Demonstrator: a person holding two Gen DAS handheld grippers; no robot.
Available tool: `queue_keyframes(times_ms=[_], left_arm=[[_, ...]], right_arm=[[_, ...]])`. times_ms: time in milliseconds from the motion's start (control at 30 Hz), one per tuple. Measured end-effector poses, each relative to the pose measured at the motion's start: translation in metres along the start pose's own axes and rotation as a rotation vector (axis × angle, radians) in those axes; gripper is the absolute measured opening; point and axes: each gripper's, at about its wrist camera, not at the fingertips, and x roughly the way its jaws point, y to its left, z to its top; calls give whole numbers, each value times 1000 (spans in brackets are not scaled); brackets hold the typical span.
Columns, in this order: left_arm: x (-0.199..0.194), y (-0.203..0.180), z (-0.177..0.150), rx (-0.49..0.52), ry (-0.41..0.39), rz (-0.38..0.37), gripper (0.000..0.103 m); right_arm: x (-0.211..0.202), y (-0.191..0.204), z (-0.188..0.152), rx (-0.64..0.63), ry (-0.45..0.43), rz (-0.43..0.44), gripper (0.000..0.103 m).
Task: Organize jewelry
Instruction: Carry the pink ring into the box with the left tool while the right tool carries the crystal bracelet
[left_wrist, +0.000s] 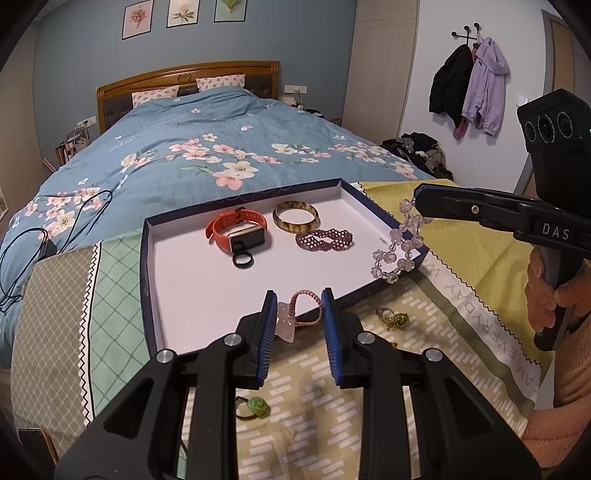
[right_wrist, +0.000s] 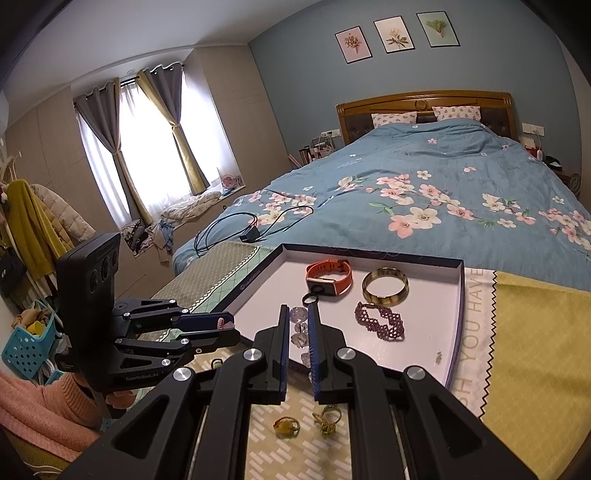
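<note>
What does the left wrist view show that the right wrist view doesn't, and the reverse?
Only the left wrist view: a green stone ring on the patterned cloth, and jackets on a wall hook.

Only the right wrist view: a curtained window and an amber ring.

Both: the white shallow box holding an orange smartwatch, a tortoiseshell bangle and a purple beaded bracelet; the right tool carrying a clear crystal bead bracelet.
</note>
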Motion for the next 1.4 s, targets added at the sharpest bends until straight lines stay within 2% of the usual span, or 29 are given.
queue_keyframes(times_ms=[1400], left_arm=[[28, 13, 26, -28, -4, 32, 25]], right_arm=[[34, -27, 15, 54, 30, -25, 8]])
